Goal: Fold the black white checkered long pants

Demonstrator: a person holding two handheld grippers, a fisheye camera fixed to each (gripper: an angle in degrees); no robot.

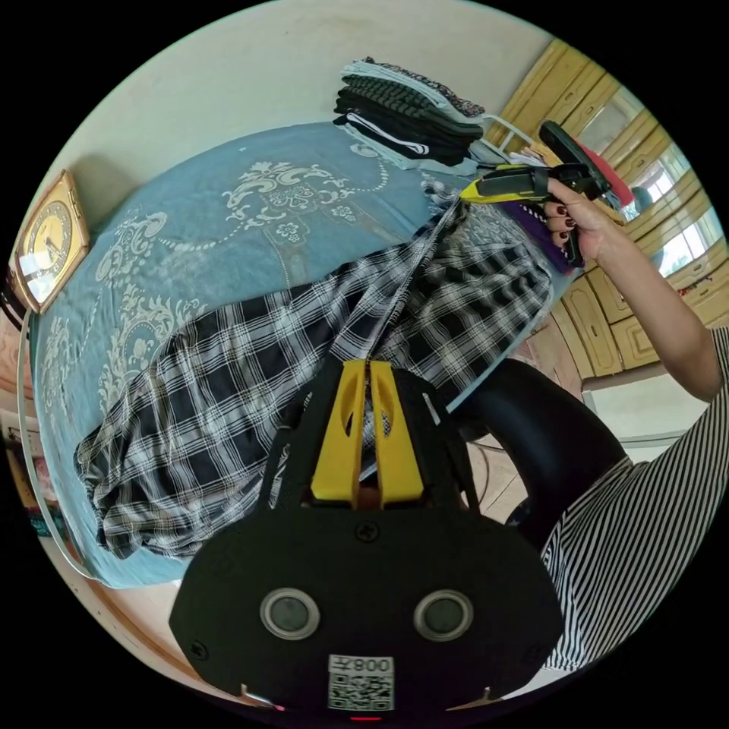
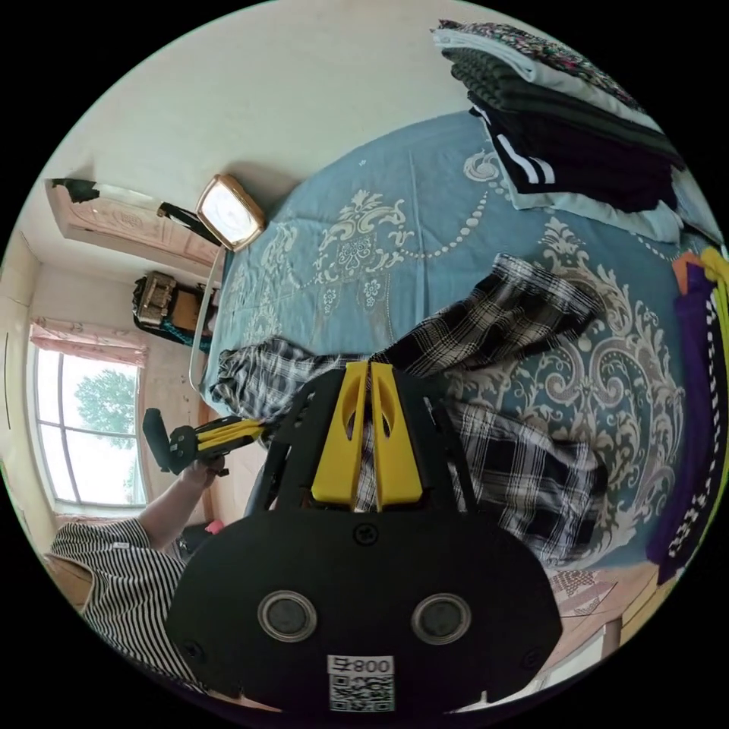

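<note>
We held one pair of black-and-white checkered cotton pants on the blue patterned bedspread, left gripper and right gripper both clenched on its fabric; one stack of folded clothes lay beyond.

Left tongs and right tongs both closed, held well apart by outstretched arms

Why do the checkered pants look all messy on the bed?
The checkered pants lie rumpled across the blue bedspread, one edge pulled taut between the left gripper and right gripper. The folded stack looks tidy.
</note>
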